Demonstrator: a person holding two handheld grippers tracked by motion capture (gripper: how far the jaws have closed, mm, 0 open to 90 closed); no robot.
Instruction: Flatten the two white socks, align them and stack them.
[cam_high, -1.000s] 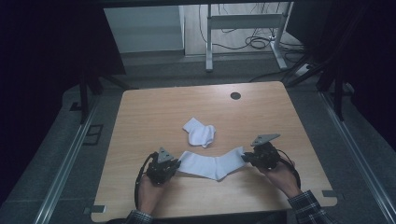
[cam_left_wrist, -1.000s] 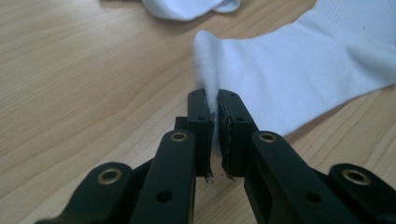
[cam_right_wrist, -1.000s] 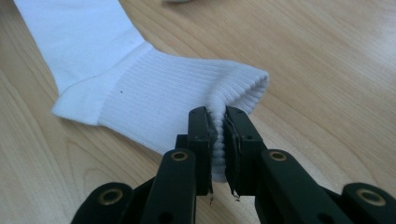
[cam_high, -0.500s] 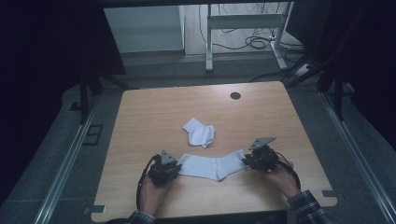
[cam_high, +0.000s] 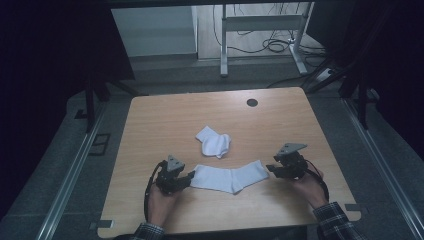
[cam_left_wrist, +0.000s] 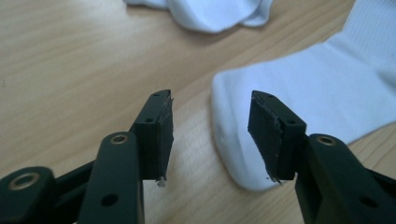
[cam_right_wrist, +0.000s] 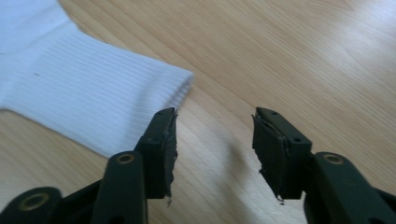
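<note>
A white sock (cam_high: 230, 178) lies flat and stretched out near the table's front edge. Its toe end (cam_left_wrist: 280, 107) reaches between the jaws of my left gripper (cam_high: 189, 179), which is open (cam_left_wrist: 210, 135) and holds nothing. The ribbed cuff (cam_right_wrist: 93, 88) lies just left of my right gripper (cam_right_wrist: 215, 149), whose jaws stand apart over bare wood. In the high view that right gripper (cam_high: 270, 169) sits just off the cuff end. A second white sock (cam_high: 214, 141) lies folded over itself behind the first one.
The wooden table (cam_high: 165, 120) has a round cable hole (cam_high: 252, 102) at the back right. A metal frame rail (cam_high: 70, 175) runs along each side of the table. A desk leg and cables (cam_high: 270, 45) stand on the floor beyond.
Both grippers have let go of the flat sock's ends and backed off a little. The sock now rests flat on the table.
</note>
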